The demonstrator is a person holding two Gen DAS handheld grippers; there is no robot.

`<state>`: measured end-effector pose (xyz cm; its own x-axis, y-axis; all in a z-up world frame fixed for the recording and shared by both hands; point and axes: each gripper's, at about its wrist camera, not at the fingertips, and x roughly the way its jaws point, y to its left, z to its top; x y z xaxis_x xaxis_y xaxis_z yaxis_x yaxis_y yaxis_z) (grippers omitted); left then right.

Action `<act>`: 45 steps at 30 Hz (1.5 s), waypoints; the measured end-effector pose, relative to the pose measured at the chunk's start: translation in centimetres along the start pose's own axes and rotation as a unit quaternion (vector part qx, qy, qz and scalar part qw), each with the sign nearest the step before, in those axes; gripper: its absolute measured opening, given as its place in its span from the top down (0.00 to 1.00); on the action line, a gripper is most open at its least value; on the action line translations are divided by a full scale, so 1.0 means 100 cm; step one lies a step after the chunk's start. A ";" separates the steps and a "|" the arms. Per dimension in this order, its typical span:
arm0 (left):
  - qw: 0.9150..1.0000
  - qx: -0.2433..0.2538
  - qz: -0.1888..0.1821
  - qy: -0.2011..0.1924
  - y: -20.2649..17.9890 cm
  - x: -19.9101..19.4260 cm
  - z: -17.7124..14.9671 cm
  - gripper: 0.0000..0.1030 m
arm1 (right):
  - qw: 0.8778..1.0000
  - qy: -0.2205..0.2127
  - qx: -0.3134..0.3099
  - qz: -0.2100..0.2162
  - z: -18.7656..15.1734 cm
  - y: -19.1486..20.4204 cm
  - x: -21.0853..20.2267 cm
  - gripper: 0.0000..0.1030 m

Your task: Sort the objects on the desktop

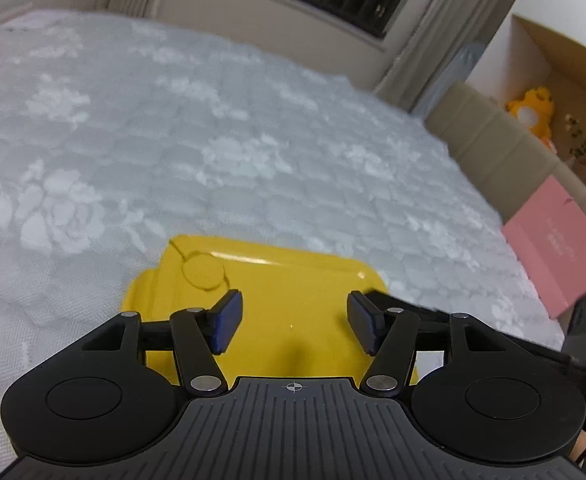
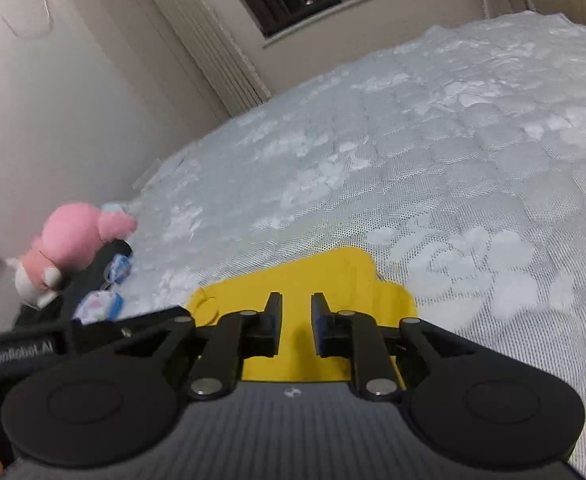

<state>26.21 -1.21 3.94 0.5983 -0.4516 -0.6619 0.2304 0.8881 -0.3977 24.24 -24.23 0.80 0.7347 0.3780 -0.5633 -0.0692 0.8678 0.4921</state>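
A yellow tray lies flat on a bed cover with a white flower pattern, near the cover's front edge. The left gripper hangs over the tray, its blue pads spread apart with nothing between them. In the right wrist view, the right gripper is also above the tray, jaws parted by a narrow gap and gripping nothing. At the cover's left edge sit a pink plush toy and small packets. The other gripper's body reads "GenRobot.AI". A pink box beside the bed carries print too faint to read.
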 end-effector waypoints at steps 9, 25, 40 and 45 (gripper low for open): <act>1.000 -0.006 0.000 0.025 0.009 0.028 -0.013 0.43 | 0.999 0.019 0.027 0.016 -0.007 -0.016 0.019 1.00; 0.990 0.061 0.084 -0.093 -0.020 -0.057 -0.073 0.10 | 0.992 -0.100 -0.075 -0.017 -0.073 0.020 -0.066 0.36; 0.975 0.060 0.160 -0.145 -0.004 -0.130 -0.145 0.01 | 0.980 -0.150 -0.051 -0.122 -0.161 0.021 -0.132 0.02; 0.970 0.050 0.193 -0.142 0.007 -0.125 -0.164 0.00 | 0.978 -0.146 -0.034 -0.146 -0.179 0.010 -0.132 0.02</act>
<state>6.29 3.61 1.51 0.8390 -0.0556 -0.5412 0.0123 0.9965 -0.0832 2.40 -22.60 -3.11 0.8909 0.0115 -0.4541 0.1349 0.9479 0.2887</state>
